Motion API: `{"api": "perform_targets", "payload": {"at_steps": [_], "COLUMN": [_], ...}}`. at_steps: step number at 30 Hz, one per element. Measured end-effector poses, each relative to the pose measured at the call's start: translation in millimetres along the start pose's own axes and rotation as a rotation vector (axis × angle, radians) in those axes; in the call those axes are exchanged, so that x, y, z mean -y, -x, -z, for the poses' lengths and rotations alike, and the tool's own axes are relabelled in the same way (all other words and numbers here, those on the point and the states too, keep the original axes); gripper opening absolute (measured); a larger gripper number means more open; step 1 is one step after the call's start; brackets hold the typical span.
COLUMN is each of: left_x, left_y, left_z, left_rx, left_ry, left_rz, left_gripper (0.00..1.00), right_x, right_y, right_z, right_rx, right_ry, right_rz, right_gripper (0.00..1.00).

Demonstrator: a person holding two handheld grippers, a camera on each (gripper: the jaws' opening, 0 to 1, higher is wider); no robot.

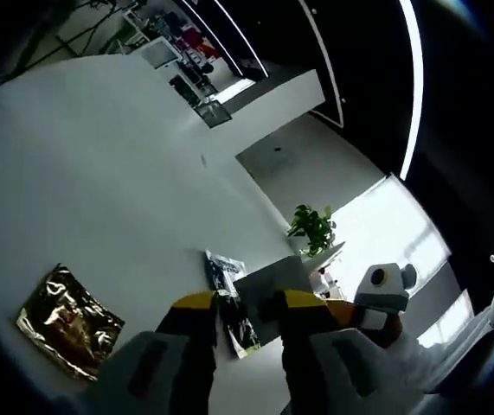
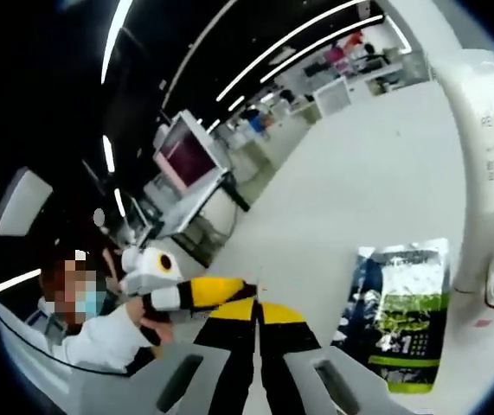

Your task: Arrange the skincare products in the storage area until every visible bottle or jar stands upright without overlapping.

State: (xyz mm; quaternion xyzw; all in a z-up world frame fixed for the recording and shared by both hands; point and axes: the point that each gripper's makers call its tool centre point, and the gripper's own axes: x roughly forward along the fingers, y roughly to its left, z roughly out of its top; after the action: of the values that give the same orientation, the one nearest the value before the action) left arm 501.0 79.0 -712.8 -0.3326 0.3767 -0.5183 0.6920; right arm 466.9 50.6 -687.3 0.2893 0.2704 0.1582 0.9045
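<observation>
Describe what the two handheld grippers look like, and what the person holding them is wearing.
Left gripper: pale grey moulded jaw bodies ending in black fingers capped with yellow. Right gripper: the same build, grey bodies with rectangular slots, black jaws, yellow bands near the tips. The person's sleeve is white, with a thin dark cable running beneath it.

This is a large open-plan lab or office hall with a dark ceiling crossed by long strip lights [image 1: 415,95]. Toward ten o'clock in the right gripper view stand a monitor [image 2: 184,156] and cluttered workstations; a potted plant [image 1: 311,226] sits beside a white partition wall [image 1: 316,169].
</observation>
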Motion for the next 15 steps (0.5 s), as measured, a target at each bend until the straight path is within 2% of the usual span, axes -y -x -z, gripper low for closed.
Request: {"api": "perform_targets", "payload": {"at_steps": [2,5,7,9,15], "left_x": [5.2,13.6,18.4,20.5,19.9], "left_y": [-1.1,-0.9,1.0,2.0,2.6], "left_z": [1.5,-5.1,-9.1,-11.6,-12.7], "left_rx": [0.001,0.038,0.05,0.056,0.056], "left_ry": [0.026,0.113,0.133,0.136,0.137], "left_rz": [0.033,0.098,0.13,0.142,0.138], "left_gripper": [0.24,0.21,0.13,0.05,0.03], "right_x": [-3.0,-10.2,-12.2,-12.9,-10.6], "right_y": [2.3,5.8,8.3,8.8,8.2], "right_z": [-3.8,-8.9,-9.8,-9.2,-5.5], "right_rx": [0.011,0.032,0.034,0.032,0.026], "right_ry": [-0.007,-0.057,-0.041,-0.04,-0.069], "right_rz": [-0.012,-0.049,-0.048,-0.053,-0.056], "right_gripper": [0.0,0.0,0.0,0.0,0.0]}}
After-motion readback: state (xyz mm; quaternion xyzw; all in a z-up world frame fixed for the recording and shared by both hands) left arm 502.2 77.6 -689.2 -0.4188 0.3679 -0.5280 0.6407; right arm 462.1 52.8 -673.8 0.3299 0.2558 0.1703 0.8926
